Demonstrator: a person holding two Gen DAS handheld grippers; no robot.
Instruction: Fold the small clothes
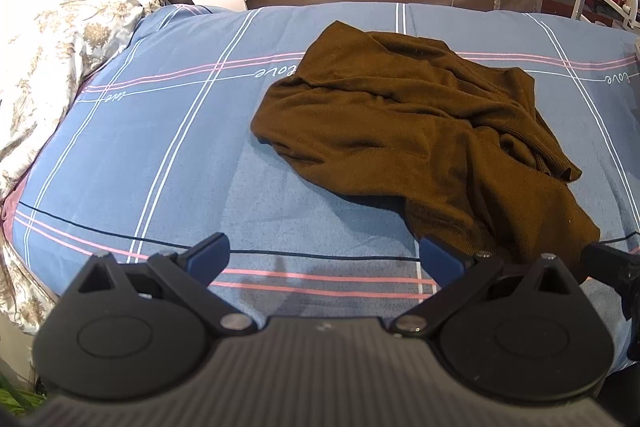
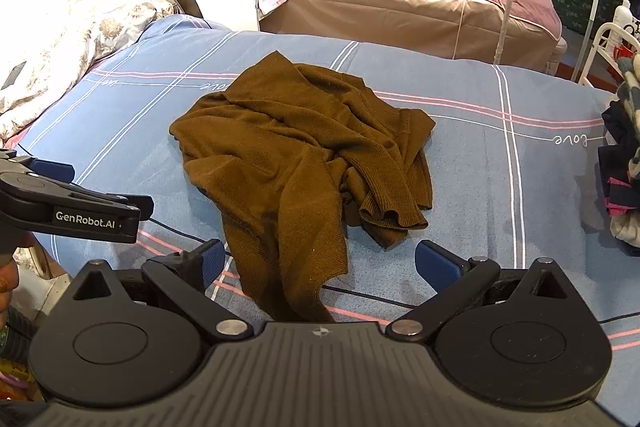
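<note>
Both my left gripper (image 1: 324, 259) and right gripper (image 2: 320, 263) are spread, holding nothing; the crumpled brown sweater (image 2: 304, 151) has overlapping layers, so I might pinch several together.

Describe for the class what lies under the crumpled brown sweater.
The brown sweater lies on the blue striped bedcover, which shows all around it. Whatever is beneath its bunched folds is covered.

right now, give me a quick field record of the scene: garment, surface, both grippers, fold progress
garment: brown sweater, crumpled in a heap
surface: blue plaid bedspread
left gripper: open, empty, at the sweater's near edge
right gripper: open, empty, sweater's near end lies between its fingers
fold progress: not started
nearby: clothes pile at bed's right edge
</note>
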